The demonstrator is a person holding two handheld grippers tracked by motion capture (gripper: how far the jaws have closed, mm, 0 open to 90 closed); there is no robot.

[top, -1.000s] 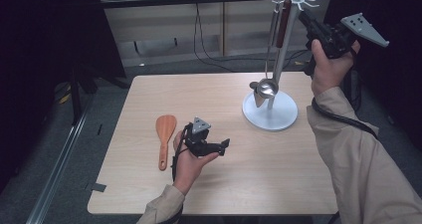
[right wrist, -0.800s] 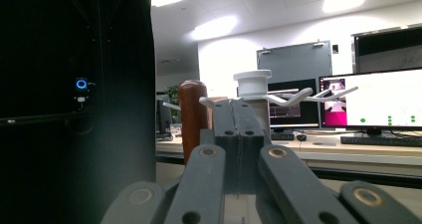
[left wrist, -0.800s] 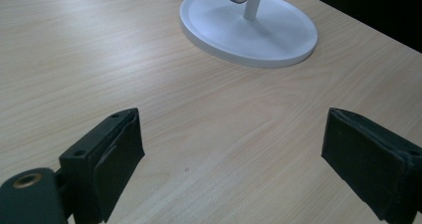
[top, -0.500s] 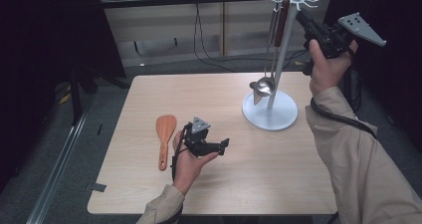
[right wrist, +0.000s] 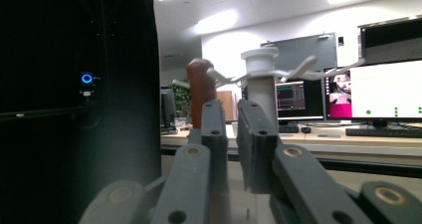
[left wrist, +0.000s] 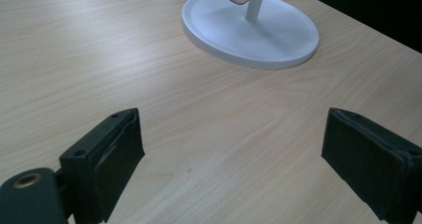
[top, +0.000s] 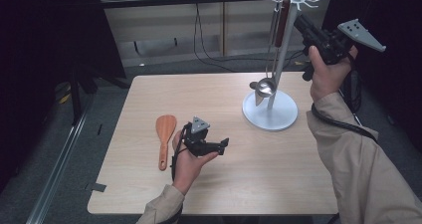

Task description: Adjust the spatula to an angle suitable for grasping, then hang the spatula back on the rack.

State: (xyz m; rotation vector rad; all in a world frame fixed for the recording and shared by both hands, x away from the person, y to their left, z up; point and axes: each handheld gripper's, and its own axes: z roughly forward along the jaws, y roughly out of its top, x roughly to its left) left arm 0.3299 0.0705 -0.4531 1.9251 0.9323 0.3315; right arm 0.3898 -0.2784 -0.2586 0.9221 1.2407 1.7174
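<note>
Two grippers are showing in the high view. Right gripper [top: 302,22] is being held high beside the top of the utensil stand [top: 270,112], close to the brown handle [top: 284,15] of a ladle [top: 265,87] that is hanging from one of the stand's hooks. In the right gripper view its jaws are standing nearly together with a narrow gap between them, pinching nothing; the brown handle [right wrist: 201,92] is rising just behind the left jaw and the stand's white hub [right wrist: 260,59] behind the right one. Ladle bowl is hanging low, just above the stand's round white base, at the far right part of the table [top: 249,184].

Left gripper [top: 223,144] is resting low over the table's near middle, jaws pointing toward the stand. In the left gripper view its jaws are spread wide over bare wood, holding nothing. Wooden spatula [top: 164,137] is lying flat on the table just left of the left hand [top: 186,159], apart from it.
</note>
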